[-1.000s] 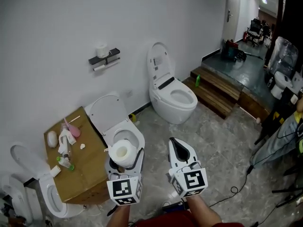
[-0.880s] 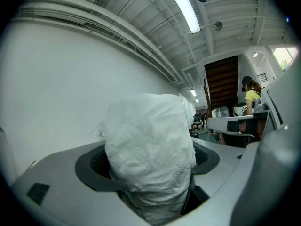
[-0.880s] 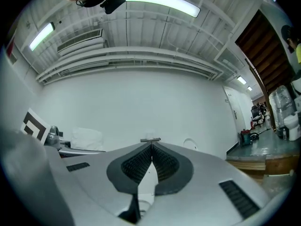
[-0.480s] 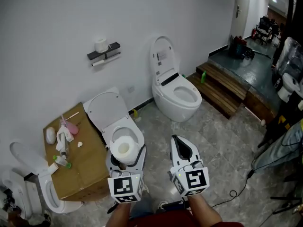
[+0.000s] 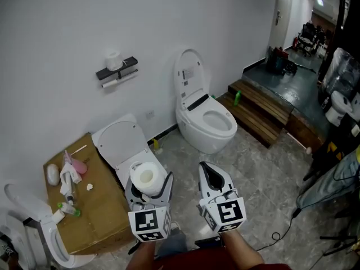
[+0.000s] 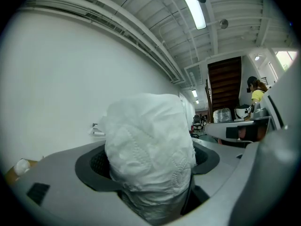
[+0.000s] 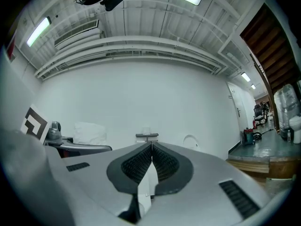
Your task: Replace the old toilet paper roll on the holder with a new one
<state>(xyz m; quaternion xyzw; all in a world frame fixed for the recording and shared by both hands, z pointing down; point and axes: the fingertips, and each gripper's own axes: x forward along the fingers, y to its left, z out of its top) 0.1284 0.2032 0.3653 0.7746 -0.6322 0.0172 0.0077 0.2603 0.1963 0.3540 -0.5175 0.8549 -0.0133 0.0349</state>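
Note:
My left gripper (image 5: 147,185) is shut on a new white toilet paper roll (image 5: 145,178), which fills the left gripper view (image 6: 149,149). It hangs over the floor in front of the toilets. To its right my right gripper (image 5: 211,176) is shut with nothing in it; its jaws meet in the right gripper view (image 7: 151,147). On the white wall, far ahead and up to the left, sits the black paper holder (image 5: 116,71) with an old roll (image 5: 113,59) on top; the same holder (image 7: 147,136) shows small in the right gripper view.
Two white toilets stand against the wall, one with its lid up below the holder (image 5: 121,145) and one to the right (image 5: 202,117). A cardboard box (image 5: 84,207) with bottles and tubes is at left. Wooden steps (image 5: 264,111) lie at right. Cables cross the floor at lower right.
Both grippers have travelled forward toward the wall together, the left still holding the roll. The box and near toilets have slid left and lower in the head view.

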